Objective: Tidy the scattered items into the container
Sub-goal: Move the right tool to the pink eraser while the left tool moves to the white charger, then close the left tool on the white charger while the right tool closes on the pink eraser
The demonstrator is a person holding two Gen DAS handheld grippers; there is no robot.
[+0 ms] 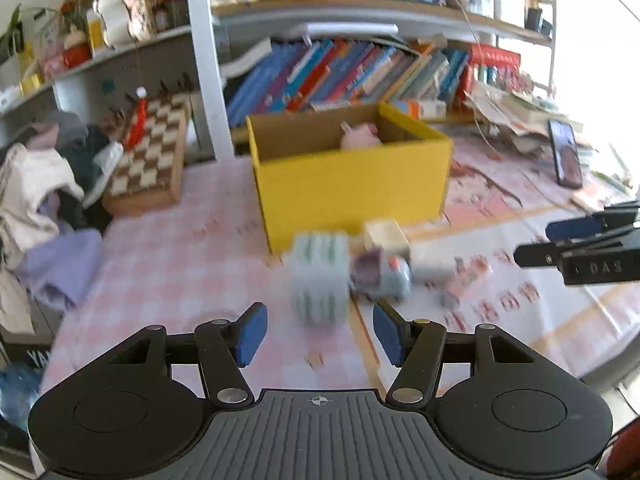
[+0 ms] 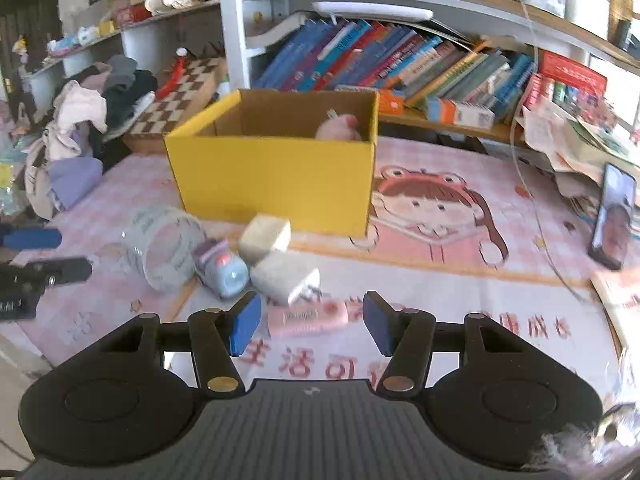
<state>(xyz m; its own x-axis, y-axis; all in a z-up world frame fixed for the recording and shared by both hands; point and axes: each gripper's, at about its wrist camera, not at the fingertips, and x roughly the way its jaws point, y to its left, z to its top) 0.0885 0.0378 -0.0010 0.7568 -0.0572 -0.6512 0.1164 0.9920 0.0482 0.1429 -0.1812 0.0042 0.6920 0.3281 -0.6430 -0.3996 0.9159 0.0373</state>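
While hovering low over the counter [image 2: 460, 280], both sets of tongs gaping wide, nothing gripped: left tongs [image 1: 320, 334] lining up w/ the ribbed clear cup [image 1: 319, 278], prob. so the pads can straddle it; right tongs [image 2: 306, 324] sitting just above the pink case [image 2: 308, 317], jaws either side of it, not touching.

Scattered bits bunching right in front of the yellow box [image 2: 276, 176], so only a short carry needed: cup lying on its side, blue toy car [image 2: 222, 266] touching it, two cream blocks [image 2: 266, 236] beside. Pink plush toy [image 2: 339, 128] already sitting inside the box.

Reading: "DAS" on the right tongs' body in left view; red Chinese characters on the mat, too blurred to make out. Pink case label illegible.
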